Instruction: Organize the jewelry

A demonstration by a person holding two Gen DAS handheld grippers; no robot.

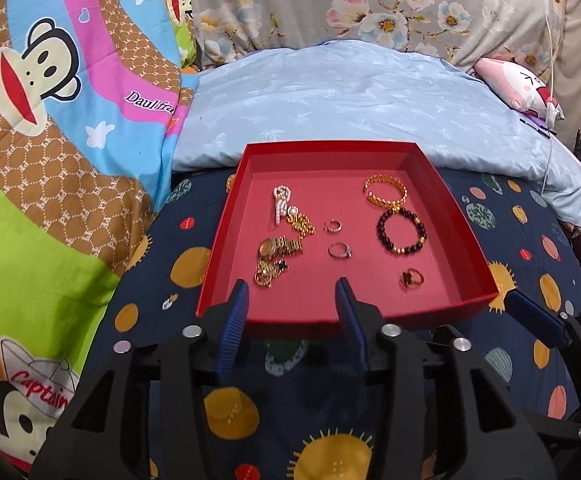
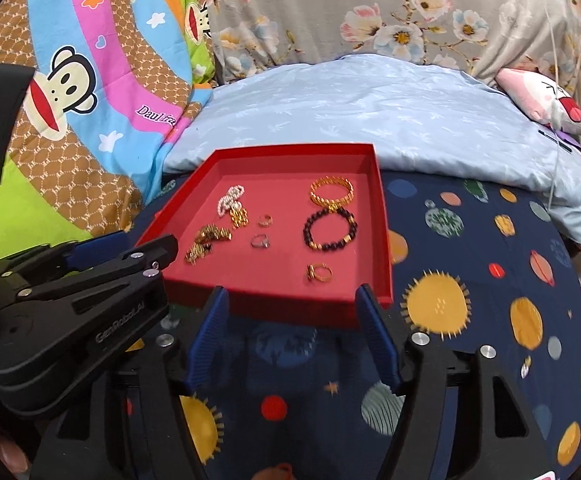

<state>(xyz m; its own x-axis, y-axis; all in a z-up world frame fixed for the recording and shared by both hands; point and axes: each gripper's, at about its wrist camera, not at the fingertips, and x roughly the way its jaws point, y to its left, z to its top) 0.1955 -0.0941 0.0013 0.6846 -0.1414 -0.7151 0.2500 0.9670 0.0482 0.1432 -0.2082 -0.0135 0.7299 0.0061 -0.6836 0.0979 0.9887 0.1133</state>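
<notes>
A shallow red tray (image 1: 346,147) lies on a dark bedspread and holds the jewelry. On its right side are a gold bangle (image 1: 385,194), a dark bead bracelet (image 1: 401,232) and a gold ring (image 1: 411,278). Two small rings (image 1: 339,251) sit in the middle. A pearl piece (image 1: 280,202), gold chains and a gold watch (image 1: 278,247) lie bunched at the left. My left gripper (image 1: 291,292) hangs open over the tray's near wall, holding nothing. My right gripper (image 2: 292,296) is open and empty at the near right corner of the tray (image 2: 382,208), beside the left gripper's fingers (image 2: 130,264).
The tray rests on a navy planet-print cover (image 2: 470,320). Behind it lies a pale blue quilt (image 1: 350,92), with a colourful monkey-print blanket (image 1: 50,120) to the left. A pink plush pillow (image 1: 522,84) and a white cable (image 1: 550,60) are at the back right.
</notes>
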